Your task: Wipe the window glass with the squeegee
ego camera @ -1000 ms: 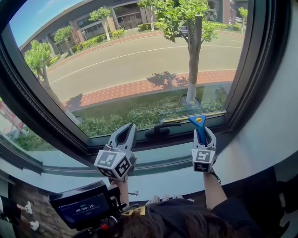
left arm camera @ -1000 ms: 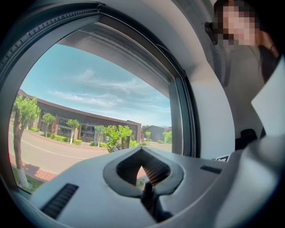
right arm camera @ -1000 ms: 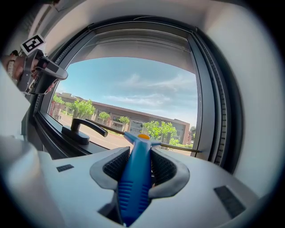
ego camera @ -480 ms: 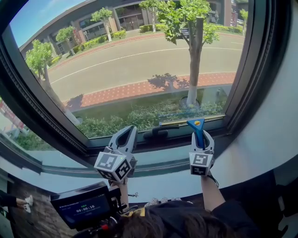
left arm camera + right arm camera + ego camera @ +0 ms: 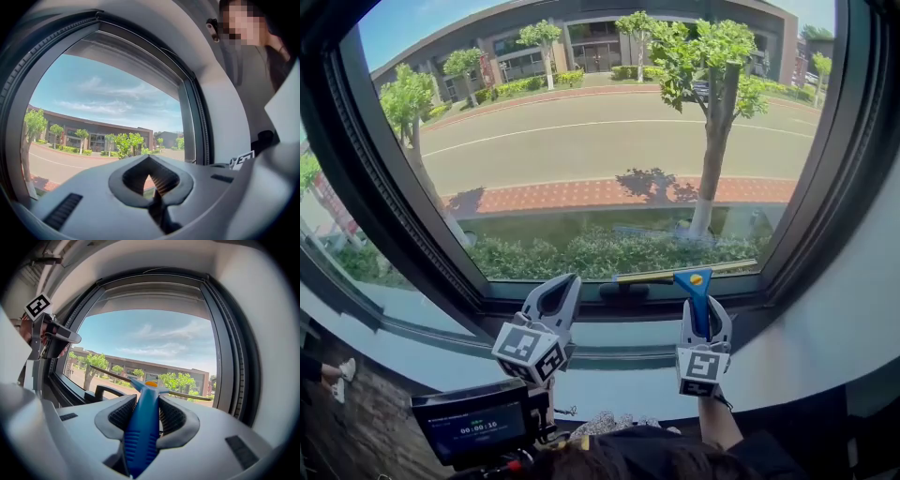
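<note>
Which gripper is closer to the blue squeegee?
Right. The right gripper is shut on the squeegee, clamping its blue handle. The left gripper is off to its left, shut on nothing, not touching it.

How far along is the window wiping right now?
Done: cannot tell; the glass shows no streaks or suds either way. In hand: the right gripper grips the squeegee, blade at the pane's bottom edge. The left gripper is shut, empty. Remaining: unclear.
</note>
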Demonstrator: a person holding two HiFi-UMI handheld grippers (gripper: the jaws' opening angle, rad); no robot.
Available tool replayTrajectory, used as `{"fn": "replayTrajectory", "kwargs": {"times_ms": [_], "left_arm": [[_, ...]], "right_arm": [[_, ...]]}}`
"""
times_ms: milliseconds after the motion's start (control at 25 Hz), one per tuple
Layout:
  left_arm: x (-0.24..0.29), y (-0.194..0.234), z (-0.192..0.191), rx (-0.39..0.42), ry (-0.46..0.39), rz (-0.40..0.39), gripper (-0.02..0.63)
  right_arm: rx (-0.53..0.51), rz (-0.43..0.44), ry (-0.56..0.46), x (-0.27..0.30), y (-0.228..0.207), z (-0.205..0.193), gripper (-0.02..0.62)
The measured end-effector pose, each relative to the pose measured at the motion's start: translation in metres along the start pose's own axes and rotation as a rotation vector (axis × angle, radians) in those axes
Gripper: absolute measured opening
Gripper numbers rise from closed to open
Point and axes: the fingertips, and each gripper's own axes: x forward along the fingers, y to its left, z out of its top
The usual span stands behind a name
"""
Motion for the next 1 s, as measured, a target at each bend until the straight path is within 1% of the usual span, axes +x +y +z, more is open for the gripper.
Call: {"fn": "replayTrajectory", "kwargs": {"times_ms": [120,200,320,400,560,760,1000], "left_arm": [[-0.024,0.035,-0.009,-0.03,0.008,0.048,0.002],[-0.03,0.047,-0.007,-0.032,0.01,0.059,0.002],[-0.032,0.049,-0.002,0.0,0.032,0.021,0.002],[-0.041,0.061,0.0,0.009,0.036,-0.003,0.002],[-0.062,0.097,-0.008,0.002,0.029,-0.036,0.002],[-0.093,0.103,0.008,0.005,0.031,-0.09,0.002],[-0.087,0.113,-0.002,0.01,0.034,-0.126,0.002]], "right_arm": [[0.011,0.022,0.003,0.0,0.028,0.007,0.143],[0.009,0.018,-0.002,-0.001,0.033,0.018,0.143],[0.009,-0.022,-0.012,-0.005,0.035,0.035,0.143],[0.021,-0.048,-0.014,-0.007,0.049,0.043,0.143],[0.029,-0.079,-0.043,-0.008,0.09,0.053,0.143],[0.028,-0.118,-0.07,-0.039,0.117,0.089,0.143],[0.029,-0.151,-0.074,-0.034,0.126,0.088,0.143]]}}
